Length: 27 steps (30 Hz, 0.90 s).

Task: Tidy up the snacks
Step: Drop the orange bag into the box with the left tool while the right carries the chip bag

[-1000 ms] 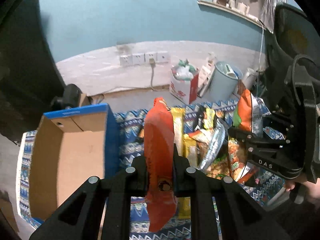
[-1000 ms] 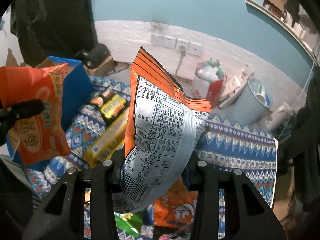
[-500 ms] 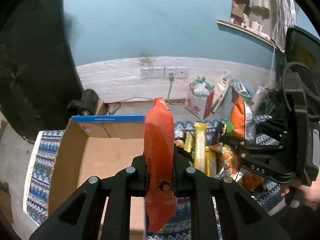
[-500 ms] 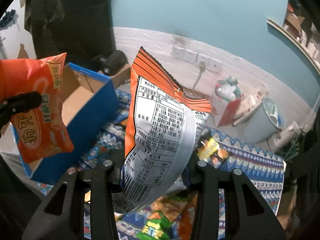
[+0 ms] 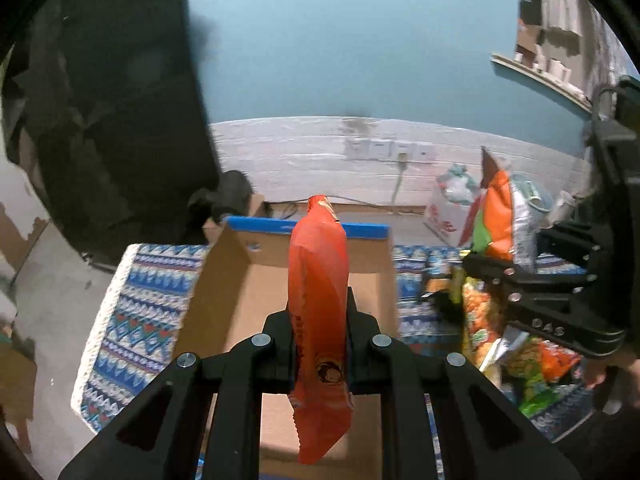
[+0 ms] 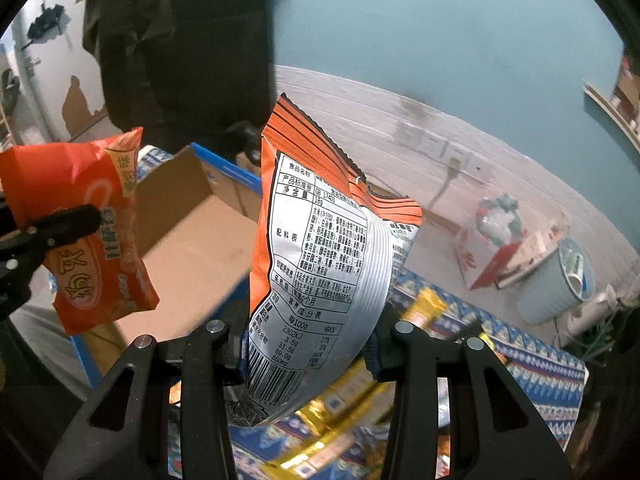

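Observation:
My left gripper (image 5: 318, 336) is shut on an orange-red snack bag (image 5: 318, 300), held edge-on above the open cardboard box (image 5: 248, 292) with a blue rim. That bag also shows in the right wrist view (image 6: 92, 232), at the left over the box (image 6: 188, 240). My right gripper (image 6: 310, 332) is shut on an orange and silver snack bag (image 6: 320, 264) with a printed label, held above the snack pile. It shows in the left wrist view (image 5: 502, 220) at the right, beside the box.
A patterned blue cloth (image 5: 136, 304) covers the surface. Several loose snack packs (image 5: 516, 356) lie right of the box, yellow ones (image 6: 344, 396) below my right gripper. A white bin (image 6: 556, 284), a red-white bag (image 6: 492, 240) and wall sockets (image 5: 388, 150) are behind.
Both grippers have moved left with their bags. The left bag is now over the box's opening, and the box has come nearer in the right wrist view.

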Available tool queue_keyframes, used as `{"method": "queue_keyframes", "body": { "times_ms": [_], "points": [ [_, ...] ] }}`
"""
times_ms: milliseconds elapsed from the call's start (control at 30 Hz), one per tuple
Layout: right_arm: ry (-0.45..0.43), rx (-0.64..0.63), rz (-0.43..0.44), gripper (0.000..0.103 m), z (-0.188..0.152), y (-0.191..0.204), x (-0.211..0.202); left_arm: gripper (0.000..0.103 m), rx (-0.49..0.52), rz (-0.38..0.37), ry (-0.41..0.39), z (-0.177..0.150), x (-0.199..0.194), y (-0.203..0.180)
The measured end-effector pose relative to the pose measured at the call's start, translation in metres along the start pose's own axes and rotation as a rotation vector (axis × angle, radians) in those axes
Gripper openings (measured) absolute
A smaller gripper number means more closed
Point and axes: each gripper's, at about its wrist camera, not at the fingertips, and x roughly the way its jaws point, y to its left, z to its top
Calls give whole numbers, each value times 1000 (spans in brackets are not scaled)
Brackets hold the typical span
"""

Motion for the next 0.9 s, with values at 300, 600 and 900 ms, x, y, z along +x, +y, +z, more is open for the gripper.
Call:
{"method": "queue_keyframes", "body": {
  "times_ms": [300,600,900],
  "points": [
    [-4,-40,71,41,25,46,21,16,-59,101,69,-19,29,54],
    [26,-79,115,41,35,78,44,16,-78,151,144,-36,55,77],
    [86,-78,134,41,33,89,68,29,-99,197,235,-46,70,86]
  ]
}}
